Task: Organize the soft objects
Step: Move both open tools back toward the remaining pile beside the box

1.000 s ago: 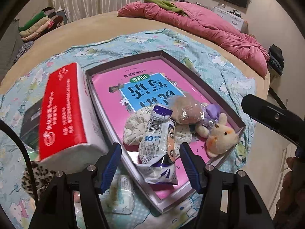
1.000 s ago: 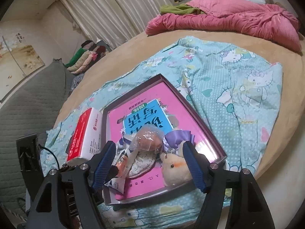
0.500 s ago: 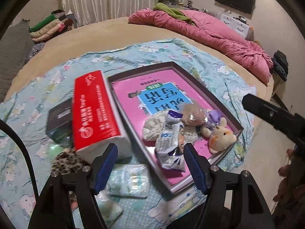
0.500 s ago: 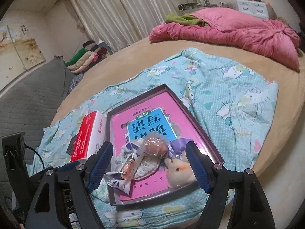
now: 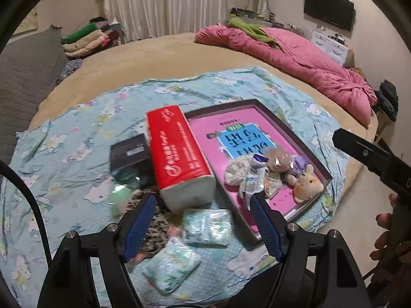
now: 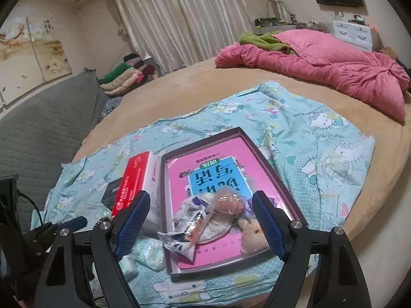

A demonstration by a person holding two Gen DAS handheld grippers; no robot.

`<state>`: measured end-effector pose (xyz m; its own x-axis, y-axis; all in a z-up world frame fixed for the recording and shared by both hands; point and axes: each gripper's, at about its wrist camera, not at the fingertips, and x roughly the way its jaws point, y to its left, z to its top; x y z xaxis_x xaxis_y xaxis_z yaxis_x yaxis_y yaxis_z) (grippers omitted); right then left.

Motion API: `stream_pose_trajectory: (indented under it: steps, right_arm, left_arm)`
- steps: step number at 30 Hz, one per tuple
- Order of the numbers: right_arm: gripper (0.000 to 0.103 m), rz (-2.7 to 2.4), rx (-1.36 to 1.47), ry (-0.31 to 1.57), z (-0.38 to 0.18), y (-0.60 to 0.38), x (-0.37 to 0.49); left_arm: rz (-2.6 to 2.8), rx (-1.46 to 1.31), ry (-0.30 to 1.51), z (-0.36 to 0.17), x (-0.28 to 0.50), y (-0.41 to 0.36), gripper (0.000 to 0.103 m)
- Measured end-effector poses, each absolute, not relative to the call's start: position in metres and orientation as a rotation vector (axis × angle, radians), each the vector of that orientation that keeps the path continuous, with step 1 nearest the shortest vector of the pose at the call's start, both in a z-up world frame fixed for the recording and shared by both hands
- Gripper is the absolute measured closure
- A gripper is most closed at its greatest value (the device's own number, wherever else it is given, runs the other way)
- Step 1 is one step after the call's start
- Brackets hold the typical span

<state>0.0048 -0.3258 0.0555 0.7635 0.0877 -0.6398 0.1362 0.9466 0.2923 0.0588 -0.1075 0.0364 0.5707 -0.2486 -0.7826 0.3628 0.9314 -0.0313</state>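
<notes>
A pink-lined tray point(image 5: 290, 128) point(image 6: 280, 182) lies on a blue cartoon-print blanket. In it lie a snack packet point(image 5: 253, 178) point(image 6: 185, 238), a cream plush rabbit point(image 5: 307, 184) point(image 6: 253, 233), a wrapped brown ball point(image 5: 278, 156) point(image 6: 228, 201) and a patterned cloth point(image 5: 235, 169). A red tissue pack point(image 5: 177, 148) point(image 6: 133, 182) lies left of the tray. Two small tissue packets point(image 5: 208, 227) point(image 5: 172, 267) and a leopard-print item point(image 5: 154, 223) lie near my left gripper point(image 5: 203, 223), which is open and empty above them. My right gripper point(image 6: 199, 223) is open and empty above the tray's near end.
A black box point(image 5: 129, 151) and a green ball point(image 5: 120, 195) lie left of the tissue pack. A pink quilt point(image 5: 295, 51) lies at the bed's far side. Folded clothes point(image 5: 87, 38) are stacked by the curtain. The bed edge runs just past the tray.
Both grippers have pulled back and up from the tray. The snack packet now lies in the tray, clear of my left fingers. More of the blanket shows.
</notes>
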Motion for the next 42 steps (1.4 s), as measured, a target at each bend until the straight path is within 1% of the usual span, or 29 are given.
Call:
stream_pose_trajectory:
  steps: [8,18,26,33,42]
  right_arm:
    - [0.020,0.010,0.315,0.691,0.070,-0.306,0.001]
    - [0.020,0.059,0.276,0.699,0.079,-0.276,0.002]
    - [0.020,0.107,0.241,0.713,0.080,-0.252,0.002]
    - [0.020,0.143,0.216,0.730,0.076,-0.233,0.003]
    - [0.020,0.202,0.173,0.763,0.065,-0.202,0.006]
  left_arm:
    - [-0.327,0.114,0.871,0.055,0.052,-0.081,0.027]
    - [-0.305,0.084,0.872,0.064,0.046,-0.052,0.026]
    - [-0.215,0.019,0.874,0.071,0.054,-0.003,0.026]
    - [-0.134,-0.050,0.887,0.068,0.062,0.044,0.026]
    - [-0.073,-0.097,0.906,0.056,0.064,0.085,0.026]
